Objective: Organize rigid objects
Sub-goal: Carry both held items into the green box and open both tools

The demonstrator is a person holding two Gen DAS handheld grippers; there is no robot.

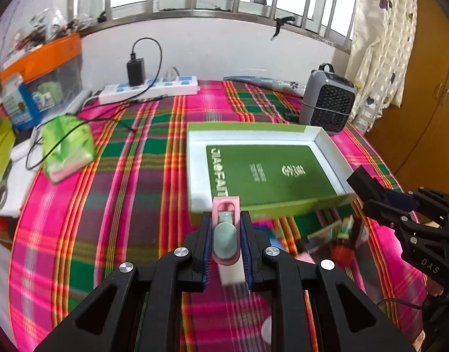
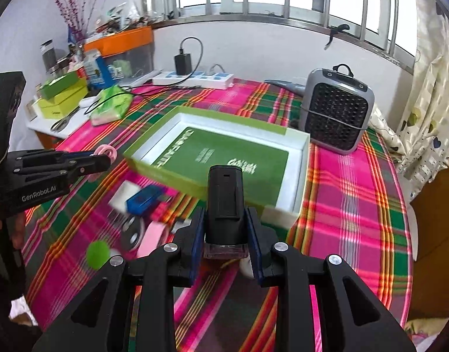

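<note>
— What's in your left fingers?

— My left gripper [image 1: 226,234] is pinching a small pink-and-white gadget [image 1: 226,236] with a grey-green oval on its face. The blue pads [image 1: 206,252] press on both of its sides, and it is lifted off the plaid cloth [image 1: 121,205], just near of the box [image 1: 195,158].

— And the box?

— It sits mid-table: a shallow open tray with green outer walls, a white inner rim and a green printed sheet on its floor. Nothing else lies in it.

— What's left on the cloth?

— Near of the box there is a blurred heap: a blue stick [image 2: 143,198] on a white block [image 2: 123,195], a pink piece [image 2: 152,236], a green ball [image 2: 97,253] and some dark bits I cannot make out.

— Your right side?

— My right gripper [image 2: 226,231] is clamped on a black bottle [image 2: 224,199] with a clear base, held upright between the pads, above the cloth at the box's near edge.

— Anything farther off?

— On the left, a green tissue pack [image 1: 67,149] and scissors [image 1: 0,190]. At the far edge there is a white power strip [image 1: 149,88] with a black charger [image 1: 135,72] plugged in. On the right, a grey heater [image 2: 337,114] stands just beside the box's far right corner.
</note>
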